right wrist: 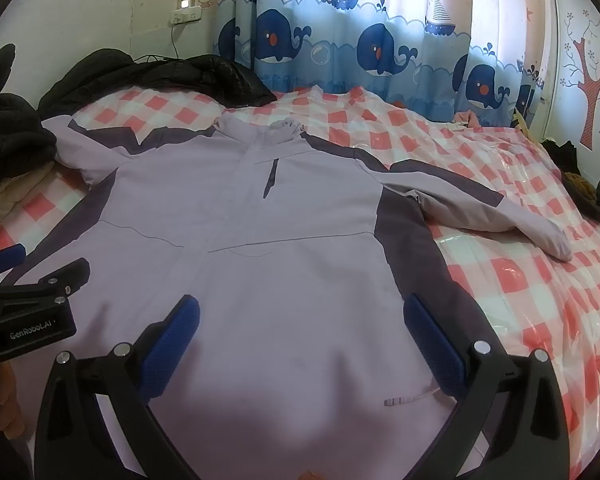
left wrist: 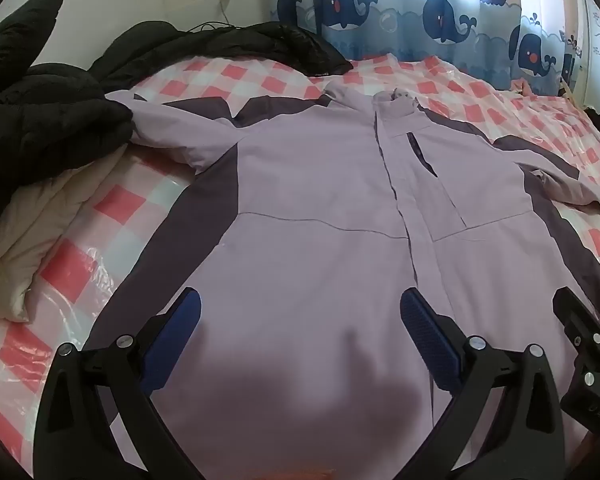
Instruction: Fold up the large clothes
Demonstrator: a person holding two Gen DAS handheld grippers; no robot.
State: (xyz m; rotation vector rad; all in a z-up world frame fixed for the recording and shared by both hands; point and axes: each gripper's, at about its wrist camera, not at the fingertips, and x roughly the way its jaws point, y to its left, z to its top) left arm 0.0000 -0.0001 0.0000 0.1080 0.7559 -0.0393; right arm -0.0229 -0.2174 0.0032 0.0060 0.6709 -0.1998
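A lilac jacket (left wrist: 312, 184) (right wrist: 236, 208) with dark purple side panels lies spread face up on the bed, collar at the far end and both sleeves stretched out sideways. My left gripper (left wrist: 300, 312) hovers open over its lower front, nothing between the blue pads. My right gripper (right wrist: 300, 316) is open too, above the jacket's lower right part near a white drawcord (right wrist: 410, 398). Each gripper shows at the edge of the other's view: the right gripper (left wrist: 588, 344), the left gripper (right wrist: 28, 300).
The bed wears a pink-and-white checked cover (left wrist: 240, 80) (right wrist: 540, 272) under clear plastic. Black padded coats (left wrist: 40, 120) (right wrist: 160, 76) are heaped at the left and the head. A beige quilt (left wrist: 32, 216) lies left. Whale-print curtains (right wrist: 380, 52) hang behind.
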